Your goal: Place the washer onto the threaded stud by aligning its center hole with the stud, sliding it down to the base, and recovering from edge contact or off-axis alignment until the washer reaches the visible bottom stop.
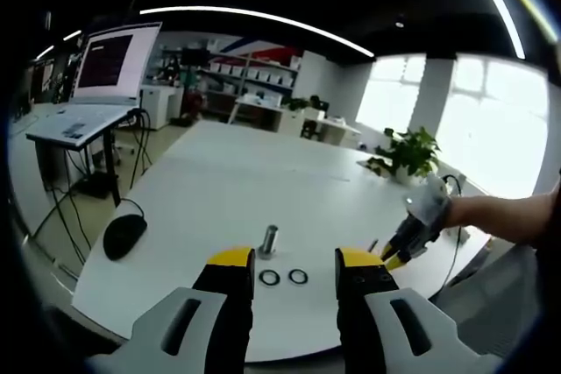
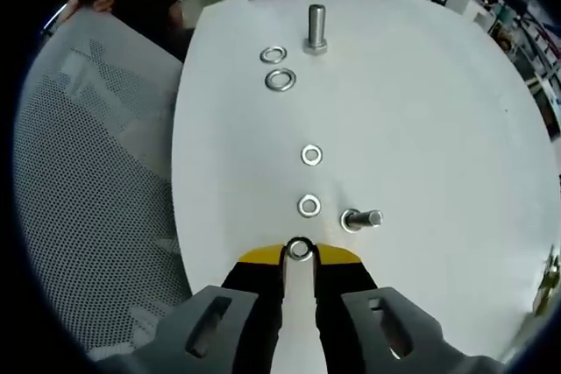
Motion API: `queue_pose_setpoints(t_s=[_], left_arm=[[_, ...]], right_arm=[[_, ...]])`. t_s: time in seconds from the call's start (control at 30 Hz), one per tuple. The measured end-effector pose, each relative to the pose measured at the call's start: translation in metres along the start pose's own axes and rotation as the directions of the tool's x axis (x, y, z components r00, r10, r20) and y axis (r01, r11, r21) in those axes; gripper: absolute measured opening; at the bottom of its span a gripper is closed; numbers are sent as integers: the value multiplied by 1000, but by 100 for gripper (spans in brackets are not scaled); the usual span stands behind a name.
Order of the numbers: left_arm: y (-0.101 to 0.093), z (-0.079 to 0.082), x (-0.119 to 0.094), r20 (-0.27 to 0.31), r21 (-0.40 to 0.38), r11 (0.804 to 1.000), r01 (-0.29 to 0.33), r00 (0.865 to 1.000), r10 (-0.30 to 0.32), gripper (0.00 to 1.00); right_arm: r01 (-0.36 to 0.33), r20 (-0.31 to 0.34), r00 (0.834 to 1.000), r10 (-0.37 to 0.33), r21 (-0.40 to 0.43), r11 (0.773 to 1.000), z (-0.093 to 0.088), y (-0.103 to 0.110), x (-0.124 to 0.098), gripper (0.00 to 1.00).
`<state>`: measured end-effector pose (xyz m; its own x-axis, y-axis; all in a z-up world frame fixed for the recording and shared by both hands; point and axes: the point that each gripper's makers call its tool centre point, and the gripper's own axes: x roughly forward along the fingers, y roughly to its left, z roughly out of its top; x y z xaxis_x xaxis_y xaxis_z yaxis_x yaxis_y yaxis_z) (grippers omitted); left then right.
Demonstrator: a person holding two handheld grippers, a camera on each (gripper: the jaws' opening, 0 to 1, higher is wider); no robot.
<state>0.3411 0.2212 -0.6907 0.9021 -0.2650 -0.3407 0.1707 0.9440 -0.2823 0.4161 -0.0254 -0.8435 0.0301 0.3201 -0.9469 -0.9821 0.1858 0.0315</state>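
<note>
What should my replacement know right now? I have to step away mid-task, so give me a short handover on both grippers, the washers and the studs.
Right gripper: shut on a washer, held at its tips just above the white table.
Left gripper: open, holding nothing, facing the far stud and two washers lying before it.
Near stud stands right of the held washer, bare. Two loose washers lie ahead of the right gripper.
Done: one washer picked up.
Left: align its hole over the near stud, slide it down to the base.
</note>
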Motion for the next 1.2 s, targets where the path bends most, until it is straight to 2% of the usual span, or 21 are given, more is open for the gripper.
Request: queue_pose_setpoints(t_s=[0.6, 0.87, 1.2], left_arm=[[0, 1, 0, 5, -2, 1000, 2, 1000, -2, 35], [0, 0, 0, 2, -1, 1000, 2, 1000, -2, 35], [0, 0, 0, 1, -1, 1000, 2, 1000, -2, 35]], right_arm=[[1, 4, 1000, -1, -4, 1000, 2, 0, -17, 13], [16, 12, 1000, -16, 12, 1000, 0, -8, -27, 13], [36, 35, 999, -36, -5, 999, 9, -10, -37, 13]])
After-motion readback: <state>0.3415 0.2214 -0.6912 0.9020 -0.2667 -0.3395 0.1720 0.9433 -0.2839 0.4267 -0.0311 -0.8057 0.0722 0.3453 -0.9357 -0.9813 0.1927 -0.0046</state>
